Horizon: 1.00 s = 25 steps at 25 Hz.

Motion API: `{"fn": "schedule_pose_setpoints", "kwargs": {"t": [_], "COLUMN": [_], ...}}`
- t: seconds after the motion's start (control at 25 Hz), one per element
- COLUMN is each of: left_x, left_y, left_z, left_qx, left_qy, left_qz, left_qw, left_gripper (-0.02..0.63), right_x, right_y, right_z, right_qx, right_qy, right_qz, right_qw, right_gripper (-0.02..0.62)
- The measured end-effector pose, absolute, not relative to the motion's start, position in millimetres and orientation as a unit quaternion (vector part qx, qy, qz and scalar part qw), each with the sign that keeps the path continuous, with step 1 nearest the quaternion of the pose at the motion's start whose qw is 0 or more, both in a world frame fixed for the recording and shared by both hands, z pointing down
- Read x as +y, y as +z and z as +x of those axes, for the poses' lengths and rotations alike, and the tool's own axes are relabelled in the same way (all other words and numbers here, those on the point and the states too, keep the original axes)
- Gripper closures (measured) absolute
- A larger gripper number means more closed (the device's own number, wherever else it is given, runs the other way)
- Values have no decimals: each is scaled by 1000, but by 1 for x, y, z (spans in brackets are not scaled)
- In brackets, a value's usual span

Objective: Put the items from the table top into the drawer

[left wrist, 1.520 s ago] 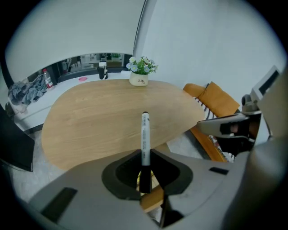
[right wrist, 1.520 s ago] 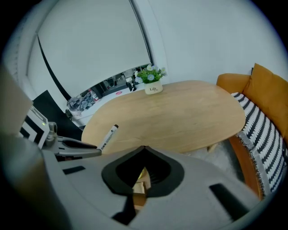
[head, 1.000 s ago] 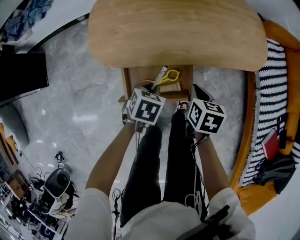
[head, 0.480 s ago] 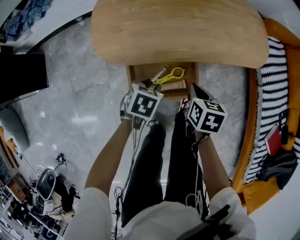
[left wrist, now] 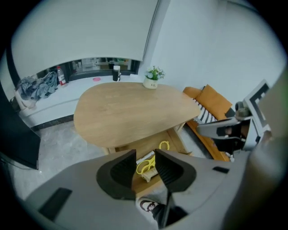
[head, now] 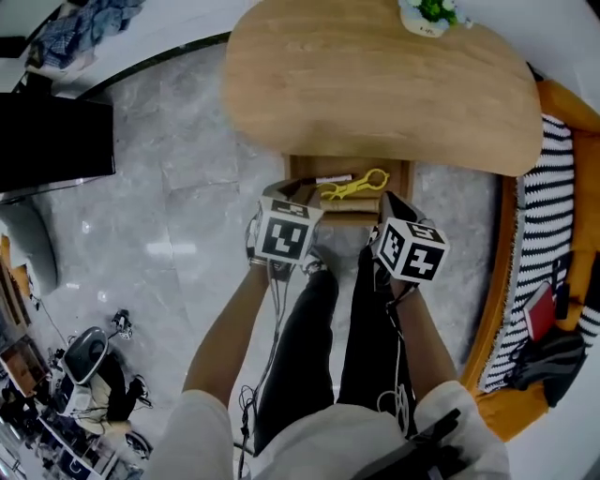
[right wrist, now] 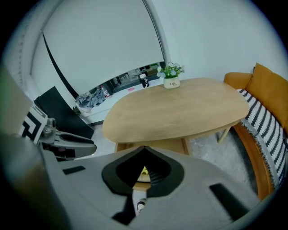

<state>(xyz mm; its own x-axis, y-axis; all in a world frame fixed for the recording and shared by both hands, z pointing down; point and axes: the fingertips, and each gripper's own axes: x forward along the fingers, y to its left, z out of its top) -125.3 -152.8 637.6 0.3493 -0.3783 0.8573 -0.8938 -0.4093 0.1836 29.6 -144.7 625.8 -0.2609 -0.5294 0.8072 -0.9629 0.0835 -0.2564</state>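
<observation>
Under the oval wooden table (head: pixel 375 84) a drawer (head: pixel 293 183) stands pulled out. In it lie yellow scissors (head: pixel 356 185), a white pen (head: pixel 333 178) and a beige item (head: pixel 349 200). My left gripper (left wrist: pixel 145 155) hangs just in front of the drawer; its jaws have just been opening and stand open with nothing between them. Through their gap show the scissors (left wrist: pixel 145 165). My right gripper (right wrist: pixel 144 148) is beside it on the right, shut with its tips touching and empty. Only a small plant pot (head: pixel 427 14) stands on the table top.
An orange sofa (head: pixel 572 122) with a striped cushion (head: pixel 548 187) curves along the right, with a red item (head: pixel 541 286) on it. A black panel (head: pixel 52 141) stands at the left. The person's legs (head: pixel 319 328) are below the grippers. Gear clutters the floor at bottom left.
Both grippers have drawn back from the drawer toward the person. The white pen, slanted at the left gripper's tip before, now lies flat in the drawer. The plant pot has come into view.
</observation>
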Motion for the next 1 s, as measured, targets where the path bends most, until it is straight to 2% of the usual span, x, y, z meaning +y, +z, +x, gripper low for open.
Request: {"fn": "schedule_pose_setpoints", "kwargs": {"t": [0.16,0.32,0.68,1.0], "left_x": [-164,-174,-165,-155], "left_y": [570,485,301,221], "left_z": [-128,-119,-129,-167], "left_qx": [-438,-448,-532,-599], "left_qy": [338,295,195,118], "left_qz": [761,776,774,750], "left_qw": [339,330,283,254], "left_gripper": [483,489,563,592], "right_x": [-149,-153,-151,-152], "right_y": [584,519,350,264], "right_z": [23,46,103,119], "right_qx": [-704,-703,-707,-735], "right_qy": [384,374,346,283], "right_qz": [525,537,584,589], "right_qw": [284,279,200,180], "right_gripper": [602,601,603,603]}}
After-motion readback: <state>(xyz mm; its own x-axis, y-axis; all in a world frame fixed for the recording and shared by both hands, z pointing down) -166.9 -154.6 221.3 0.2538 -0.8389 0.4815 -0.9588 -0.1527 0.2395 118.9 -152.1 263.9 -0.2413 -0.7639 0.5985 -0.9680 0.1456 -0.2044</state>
